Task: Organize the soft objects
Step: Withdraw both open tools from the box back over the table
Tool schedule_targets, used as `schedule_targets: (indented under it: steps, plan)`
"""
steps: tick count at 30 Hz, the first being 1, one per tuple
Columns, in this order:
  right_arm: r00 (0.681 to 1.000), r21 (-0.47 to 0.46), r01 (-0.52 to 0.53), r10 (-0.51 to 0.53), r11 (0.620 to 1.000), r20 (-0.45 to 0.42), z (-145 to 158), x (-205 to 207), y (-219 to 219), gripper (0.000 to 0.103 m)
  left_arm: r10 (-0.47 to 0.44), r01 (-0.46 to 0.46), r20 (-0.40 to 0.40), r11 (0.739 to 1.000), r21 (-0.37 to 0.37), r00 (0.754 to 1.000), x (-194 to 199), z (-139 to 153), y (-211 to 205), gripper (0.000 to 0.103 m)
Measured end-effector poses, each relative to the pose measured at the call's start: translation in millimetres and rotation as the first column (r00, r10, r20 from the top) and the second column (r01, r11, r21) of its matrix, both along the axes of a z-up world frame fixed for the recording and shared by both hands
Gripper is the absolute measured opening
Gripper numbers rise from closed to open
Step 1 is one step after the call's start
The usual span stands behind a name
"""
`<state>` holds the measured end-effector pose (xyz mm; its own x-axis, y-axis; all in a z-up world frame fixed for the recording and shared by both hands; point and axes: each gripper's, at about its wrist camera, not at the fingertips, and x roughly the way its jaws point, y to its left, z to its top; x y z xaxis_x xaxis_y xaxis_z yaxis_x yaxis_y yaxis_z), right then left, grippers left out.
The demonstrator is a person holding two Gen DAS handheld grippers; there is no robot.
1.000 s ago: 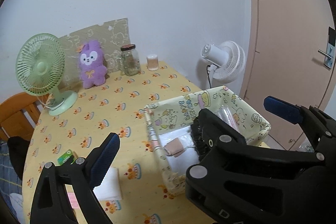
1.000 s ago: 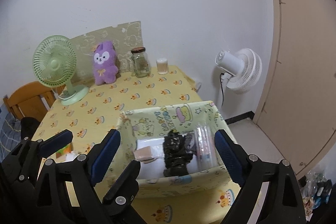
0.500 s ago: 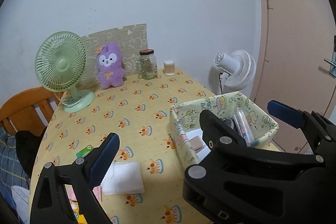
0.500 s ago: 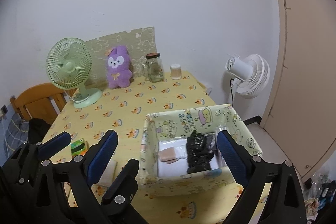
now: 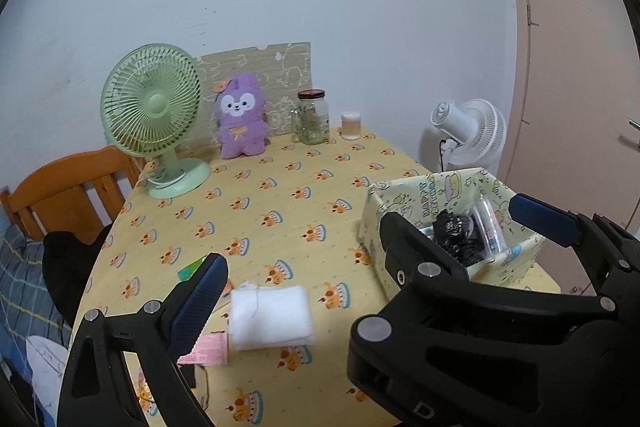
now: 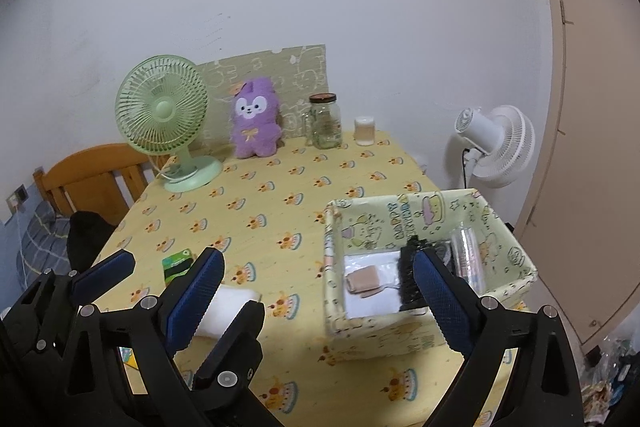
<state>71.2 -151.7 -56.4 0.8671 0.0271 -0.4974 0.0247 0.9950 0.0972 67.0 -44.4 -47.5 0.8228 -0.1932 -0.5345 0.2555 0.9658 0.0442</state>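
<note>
A folded white cloth (image 5: 270,317) lies on the yellow tablecloth near the front; it also shows in the right wrist view (image 6: 224,309), partly hidden by gripper parts. A yellow patterned fabric box (image 6: 420,335) at the right holds a white packet, a beige pad (image 6: 363,279), a black bundle (image 5: 456,235) and a clear tube (image 6: 466,259). A purple plush toy (image 6: 256,125) sits at the back. My left gripper (image 5: 372,267) is open and empty above the cloth and box. My right gripper (image 6: 316,303) is open and empty in front of the box.
A green desk fan (image 5: 154,119), a glass jar (image 5: 312,117) and a small cup (image 5: 351,125) stand at the back. A green packet (image 6: 178,263) and pink paper (image 5: 206,349) lie front left. A wooden chair (image 5: 68,187) stands left; a white floor fan (image 6: 494,147) and door are right.
Both grippers have pulled back and to the left from the box. The white cloth has come into full view under the left gripper. Both stay open and empty.
</note>
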Motion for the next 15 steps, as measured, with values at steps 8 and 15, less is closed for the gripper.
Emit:
schedule_targets:
  steps: [8, 15]
  plan:
    - [1.0, 0.005, -0.029, 0.029, 1.0, 0.0, -10, -4, 19, 0.097, 0.036, -0.036, -0.006, 0.999, -0.001, 0.999, -7, -11, 18, 0.099]
    - [0.998, 0.015, -0.057, 0.057, 0.998, -0.021, -22, -2, 32, 0.097, 0.066, -0.066, -0.023, 0.998, 0.004, 0.998, -11, -23, 30, 0.099]
